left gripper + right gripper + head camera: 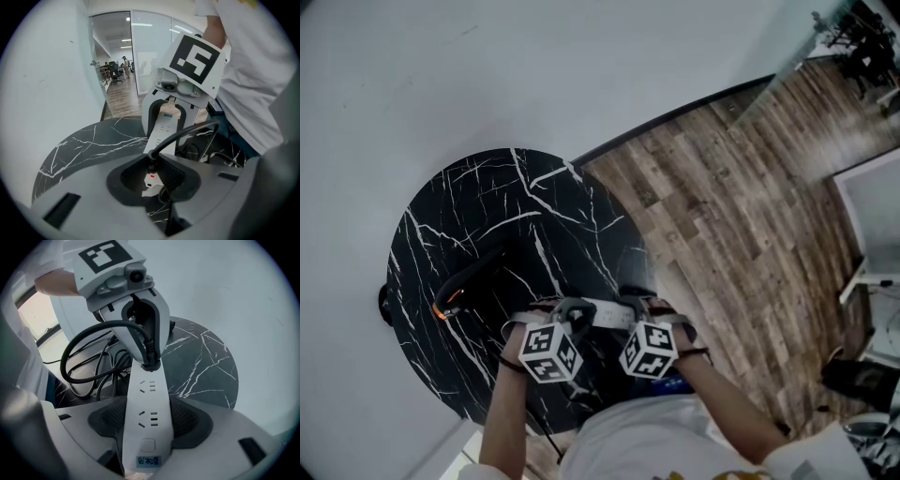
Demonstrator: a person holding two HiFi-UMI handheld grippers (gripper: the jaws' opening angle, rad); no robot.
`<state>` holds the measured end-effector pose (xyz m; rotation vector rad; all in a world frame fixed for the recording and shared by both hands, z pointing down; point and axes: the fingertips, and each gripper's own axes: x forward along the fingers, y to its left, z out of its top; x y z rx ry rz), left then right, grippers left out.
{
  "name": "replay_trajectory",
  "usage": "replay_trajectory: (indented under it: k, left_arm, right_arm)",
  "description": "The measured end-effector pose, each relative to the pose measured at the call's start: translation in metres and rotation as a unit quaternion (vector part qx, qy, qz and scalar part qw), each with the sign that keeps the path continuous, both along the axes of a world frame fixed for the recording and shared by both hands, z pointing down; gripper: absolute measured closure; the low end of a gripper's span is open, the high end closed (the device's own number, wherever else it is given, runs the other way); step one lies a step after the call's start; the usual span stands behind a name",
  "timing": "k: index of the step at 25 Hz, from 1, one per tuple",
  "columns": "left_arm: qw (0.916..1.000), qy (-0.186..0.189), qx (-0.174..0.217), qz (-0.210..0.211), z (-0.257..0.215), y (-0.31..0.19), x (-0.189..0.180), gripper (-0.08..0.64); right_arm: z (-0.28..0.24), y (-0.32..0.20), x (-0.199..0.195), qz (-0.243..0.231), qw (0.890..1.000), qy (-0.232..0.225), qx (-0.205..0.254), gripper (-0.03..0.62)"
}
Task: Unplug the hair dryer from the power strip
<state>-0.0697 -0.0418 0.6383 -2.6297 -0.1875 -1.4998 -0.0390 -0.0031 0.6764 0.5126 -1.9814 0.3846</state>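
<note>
Left gripper view: left tool (pixel 153 177) clamped on black plug (pixel 153 157) | right gripper view: plug seated in end socket of white strip (pixel 147 401); right tool (pixel 147 420) open, strip lying between its jaws | head view: strip at near edge of counter (pixel 487 216); dryer (pixel 473 277) to its left.

White short-sleeved shirt (pixel 647 441); grey left gripper (pixel 157 180) and right gripper (pixel 147 420), each topped by a black-and-white marker cube (pixel 548 353).

One power strip (pixel 146 394), one plug (pixel 151 361), one hair dryer (pixel 473 274), one worktop (pixel 487 211); two tongs: left tongs (pixel 154 180), right tongs (pixel 149 427).
</note>
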Motion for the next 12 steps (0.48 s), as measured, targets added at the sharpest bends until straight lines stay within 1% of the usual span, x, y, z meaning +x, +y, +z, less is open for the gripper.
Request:
replay_trajectory:
  k: [2,5,9,12]
  left_arm:
    - [1.0000,-0.004,-0.006,0.000,0.0007,-0.0001,0.0004,0.495]
    - [0.9999,-0.011,-0.009,0.003,-0.0015,-0.0001,0.0014,0.495]
    - [0.9999,-0.016,-0.004,0.000,0.0003,-0.0001,0.0008,0.495]
    - [0.9998,-0.018,-0.012,-0.001,0.0029,-0.0008,0.0001,0.495]
  right_arm:
    - [0.0030,-0.0003,-0.0006,-0.008,1.000,0.006,-0.005,0.337]
    - [0.0033,-0.0013,-0.0015,-0.010,1.000,0.000,-0.009,0.337]
    - [0.0029,-0.0018,-0.0009,-0.010,1.000,-0.006,0.000,0.335]
    - [0.0036,-0.0030,-0.0009,-0.007,1.000,-0.013,0.004,0.328]
